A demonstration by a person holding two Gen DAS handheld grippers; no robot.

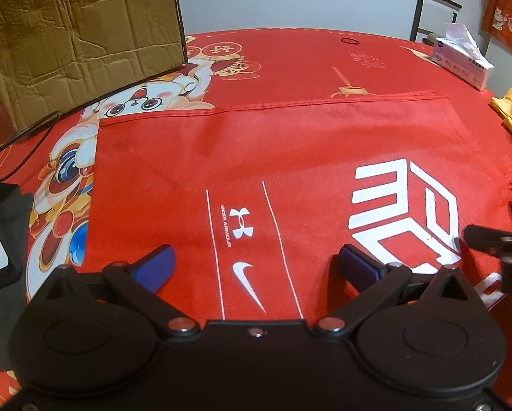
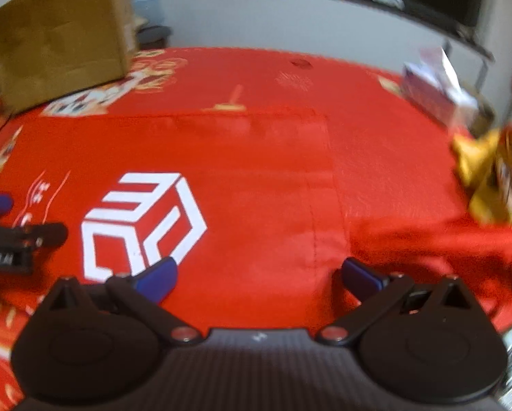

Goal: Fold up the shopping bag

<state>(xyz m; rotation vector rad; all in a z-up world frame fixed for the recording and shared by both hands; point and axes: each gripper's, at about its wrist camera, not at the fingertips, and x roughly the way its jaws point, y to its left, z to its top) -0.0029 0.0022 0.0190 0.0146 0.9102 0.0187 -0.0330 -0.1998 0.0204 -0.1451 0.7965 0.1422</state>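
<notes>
shopping bag [image 1: 290, 157]: matt woven-look cloth | box [image 1: 77, 34]: creased cardboard | left tool [image 1: 256, 267]: matt black plastic

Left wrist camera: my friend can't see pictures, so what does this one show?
A red shopping bag lies flat on a red tablecloth with cartoon prints, and the open left gripper hovers over its white logos. The right gripper pokes in from the right edge. A cardboard box stands at the back left and a tissue pack at the back right.
</notes>
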